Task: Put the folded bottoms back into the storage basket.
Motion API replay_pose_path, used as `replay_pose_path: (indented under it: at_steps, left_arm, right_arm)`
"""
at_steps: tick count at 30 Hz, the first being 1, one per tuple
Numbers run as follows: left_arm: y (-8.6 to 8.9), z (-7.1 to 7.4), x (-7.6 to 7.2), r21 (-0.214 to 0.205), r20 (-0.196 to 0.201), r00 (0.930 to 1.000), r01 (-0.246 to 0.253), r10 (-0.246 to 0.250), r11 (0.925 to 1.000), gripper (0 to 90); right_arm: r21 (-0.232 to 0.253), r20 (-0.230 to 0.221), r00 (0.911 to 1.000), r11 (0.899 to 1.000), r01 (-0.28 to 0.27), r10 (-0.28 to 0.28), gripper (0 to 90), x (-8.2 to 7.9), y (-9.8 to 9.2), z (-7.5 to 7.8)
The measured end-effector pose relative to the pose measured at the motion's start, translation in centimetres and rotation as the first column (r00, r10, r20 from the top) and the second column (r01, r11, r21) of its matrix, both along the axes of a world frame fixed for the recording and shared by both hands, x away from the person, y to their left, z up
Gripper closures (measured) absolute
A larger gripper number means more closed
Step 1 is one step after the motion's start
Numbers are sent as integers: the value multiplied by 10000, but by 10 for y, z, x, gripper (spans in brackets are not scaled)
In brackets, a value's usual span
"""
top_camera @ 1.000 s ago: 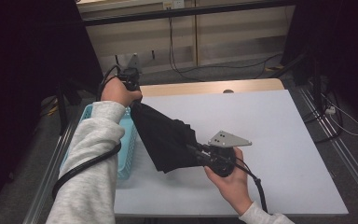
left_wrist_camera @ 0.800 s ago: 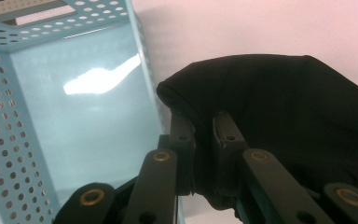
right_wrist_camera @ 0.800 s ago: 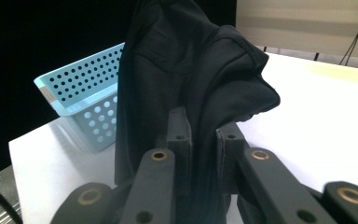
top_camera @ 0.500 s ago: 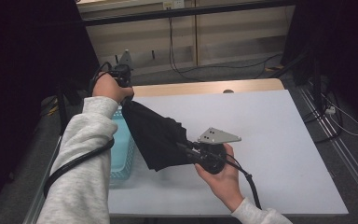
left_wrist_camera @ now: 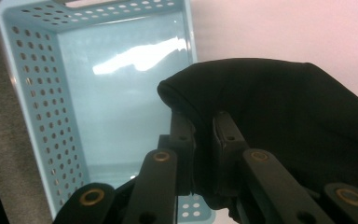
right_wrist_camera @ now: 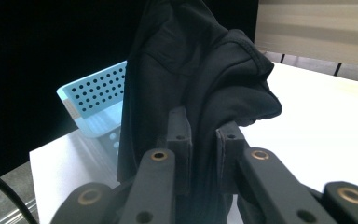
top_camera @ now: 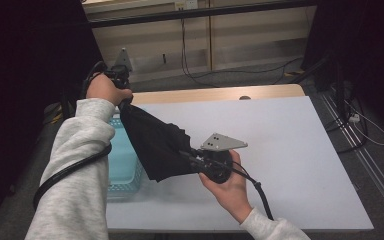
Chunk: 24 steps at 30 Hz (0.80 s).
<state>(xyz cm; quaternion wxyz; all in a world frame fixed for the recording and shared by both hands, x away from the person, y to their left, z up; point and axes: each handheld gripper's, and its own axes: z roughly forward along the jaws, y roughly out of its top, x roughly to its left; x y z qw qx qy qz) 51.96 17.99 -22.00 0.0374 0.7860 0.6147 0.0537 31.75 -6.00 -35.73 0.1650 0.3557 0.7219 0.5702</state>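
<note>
Hanging between both tools, the cloth (top_camera: 157, 147) is clamped by left tool (top_camera: 121, 80) and right tool (top_camera: 192, 159) above the basket (top_camera: 125, 167) and table (top_camera: 290, 150). Each pinch is small, so the fabric may slip out and fall beside the basket.

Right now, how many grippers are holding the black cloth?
2. The left gripper holds the black cloth at its upper end, over the blue basket. The right gripper holds its lower end, above the white table.

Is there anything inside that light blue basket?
The blue basket looks empty: its floor shows bare in the left gripper view. The black cloth, held up by both grippers, covers the corner nearest it, so that part stays unseen.
</note>
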Motion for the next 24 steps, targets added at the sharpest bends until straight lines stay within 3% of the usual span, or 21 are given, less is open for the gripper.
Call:
replay_pose_path:
  at_steps: [16,24]
  left_arm:
    - [20,32,-8,79,347,9989,-311,308,9995,812]
    - [34,33,-8,106,390,9977,-567,562,9983,812]
  right_arm:
    - [158,197,9990,9991,-396,393,795,5,17,15]
    - [147,280,9981,9984,-554,550,796,6,29,16]
